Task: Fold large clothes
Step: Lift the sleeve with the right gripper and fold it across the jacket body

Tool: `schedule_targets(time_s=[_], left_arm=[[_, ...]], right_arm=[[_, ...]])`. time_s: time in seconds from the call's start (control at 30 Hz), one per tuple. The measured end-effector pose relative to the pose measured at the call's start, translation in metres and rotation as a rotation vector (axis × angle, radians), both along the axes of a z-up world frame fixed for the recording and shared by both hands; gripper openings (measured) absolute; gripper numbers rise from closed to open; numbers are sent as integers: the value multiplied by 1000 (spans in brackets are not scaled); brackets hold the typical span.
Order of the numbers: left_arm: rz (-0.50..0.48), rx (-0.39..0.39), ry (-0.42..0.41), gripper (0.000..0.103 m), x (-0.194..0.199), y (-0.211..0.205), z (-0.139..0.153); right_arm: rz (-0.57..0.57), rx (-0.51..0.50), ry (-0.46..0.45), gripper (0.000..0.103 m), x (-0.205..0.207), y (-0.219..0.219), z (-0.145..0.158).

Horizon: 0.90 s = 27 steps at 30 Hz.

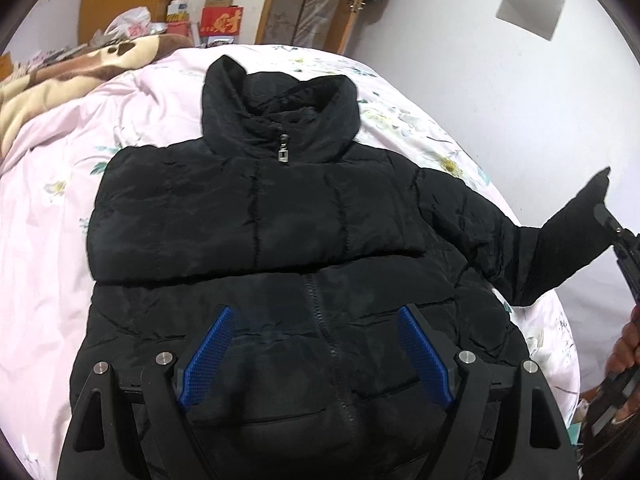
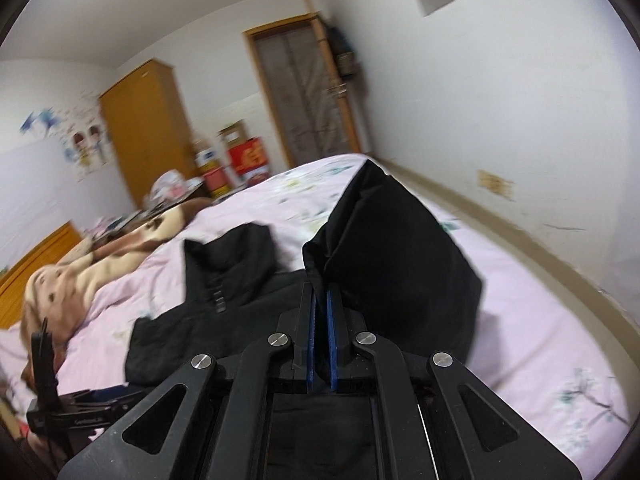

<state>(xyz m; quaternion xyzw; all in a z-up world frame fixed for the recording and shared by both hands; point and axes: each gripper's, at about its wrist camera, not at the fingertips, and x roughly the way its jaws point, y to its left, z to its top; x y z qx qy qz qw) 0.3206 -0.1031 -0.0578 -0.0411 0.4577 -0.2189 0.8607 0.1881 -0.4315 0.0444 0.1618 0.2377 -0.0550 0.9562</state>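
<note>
My right gripper [image 2: 321, 312] is pinched tight on the sleeve [image 2: 384, 240] of the black jacket [image 1: 280, 240] lying on the bed [image 1: 60, 200]; my left gripper [image 1: 316, 356] hovers wide open and empty over its hem; the slick sleeve could slip out when I fold it across.

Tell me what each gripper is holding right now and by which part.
The right gripper is shut on the black puffer jacket, pinching the cuff end of its sleeve. The left gripper is open and holds nothing.
</note>
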Motion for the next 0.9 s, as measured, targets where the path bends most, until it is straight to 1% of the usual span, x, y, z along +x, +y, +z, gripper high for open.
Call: schedule_targets(time_s=[0.13, 0.23, 0.27, 0.33, 0.47, 0.53, 0.63, 0.77, 0.8, 0.83, 0.9], left_arm=[[21, -5, -22, 83, 1, 17, 2], [54, 11, -44, 83, 4, 32, 1], [62, 10, -43, 83, 5, 36, 0], [73, 0, -32, 83, 9, 44, -4], [96, -5, -11, 83, 17, 59, -13], [108, -14, 7, 83, 21, 63, -17], [96, -29, 21, 83, 25, 60, -21], [58, -48, 35, 84, 30, 40, -26], [40, -62, 47, 85, 33, 30, -28], [27, -73, 56, 88, 34, 23, -29], [-9, -144, 91, 88, 39, 3, -33]], right_arm=[[104, 2, 24, 4, 26, 43, -9], [180, 19, 48, 4, 50, 77, -23], [195, 25, 53, 4, 49, 84, -26], [236, 33, 75, 3, 61, 103, -37], [305, 35, 142, 3, 83, 137, -62], [327, 40, 169, 3, 88, 145, -72], [330, 64, 179, 3, 81, 137, -75], [282, 14, 178, 5, 64, 115, -69], [256, 11, 182, 9, 59, 105, -68], [241, 14, 183, 16, 55, 98, -67], [186, 6, 186, 24, 45, 77, -65]])
